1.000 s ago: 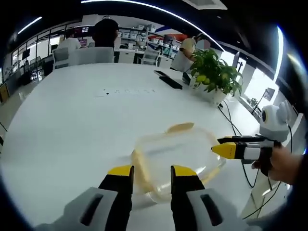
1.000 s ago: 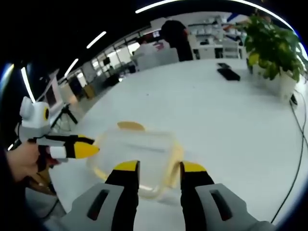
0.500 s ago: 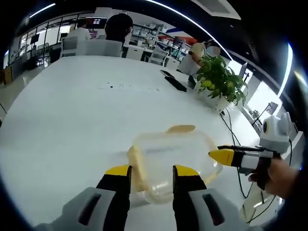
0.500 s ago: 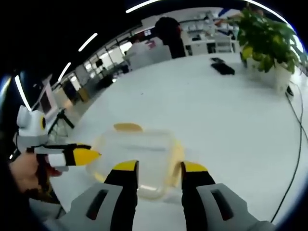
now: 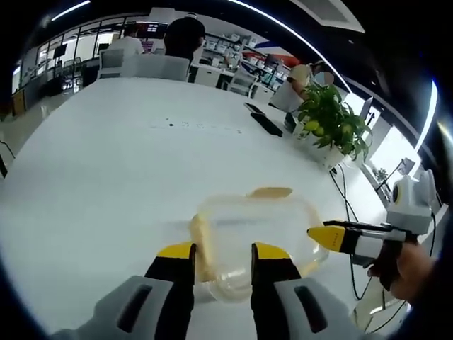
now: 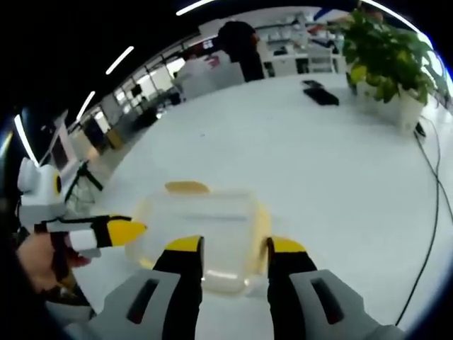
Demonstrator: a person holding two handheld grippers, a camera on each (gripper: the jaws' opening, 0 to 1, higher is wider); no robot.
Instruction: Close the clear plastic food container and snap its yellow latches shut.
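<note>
Container [image 5: 251,237] lid looks seated, so go for the yellow latches [image 5: 270,192] one by one, pressing each flat against the wall. Your left gripper [image 5: 221,251] is open and holding nothing, with the box just past its tips; same for the right gripper [image 6: 228,246]. It's on the white desk [image 5: 127,170], near your edge.

No text, label, brand, number or sign is legible in either view.
</note>
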